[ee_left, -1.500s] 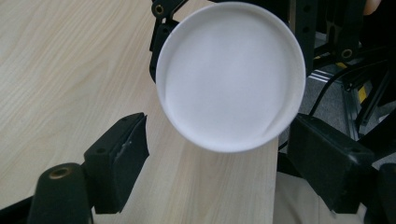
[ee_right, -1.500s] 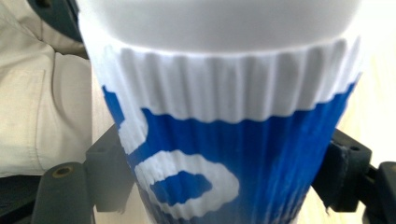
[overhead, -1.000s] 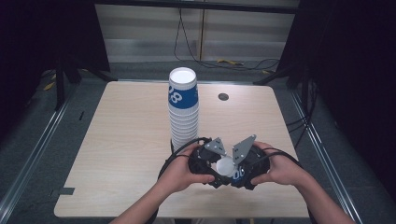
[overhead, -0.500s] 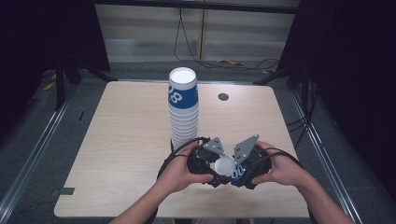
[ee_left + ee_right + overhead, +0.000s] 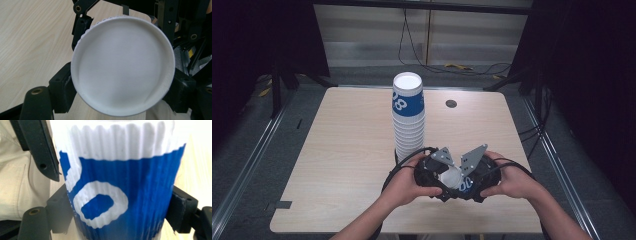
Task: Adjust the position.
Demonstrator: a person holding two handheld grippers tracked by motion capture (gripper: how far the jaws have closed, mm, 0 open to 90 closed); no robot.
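Near the table's front edge, two hands hold both grippers tip to tip around one paper cup (image 5: 452,178), which lies on its side. My right gripper (image 5: 120,210) is shut on the cup's ribbed blue and white wall (image 5: 125,182), its pads (image 5: 58,207) pressing on both sides. The cup's white round base (image 5: 122,67) faces my left gripper (image 5: 122,87). Its jaws have just been opening and stand either side of the base, the pads (image 5: 61,90) at its rim. In the high view my left gripper (image 5: 443,179) and right gripper (image 5: 464,182) meet at the cup.
A tall stack of the same blue and white cups (image 5: 408,115) stands upright just beyond the grippers, mid-table. A small dark disc (image 5: 451,103) lies near the far edge. The wooden table (image 5: 342,150) has bare room at left and right. Cables trail from both grippers.
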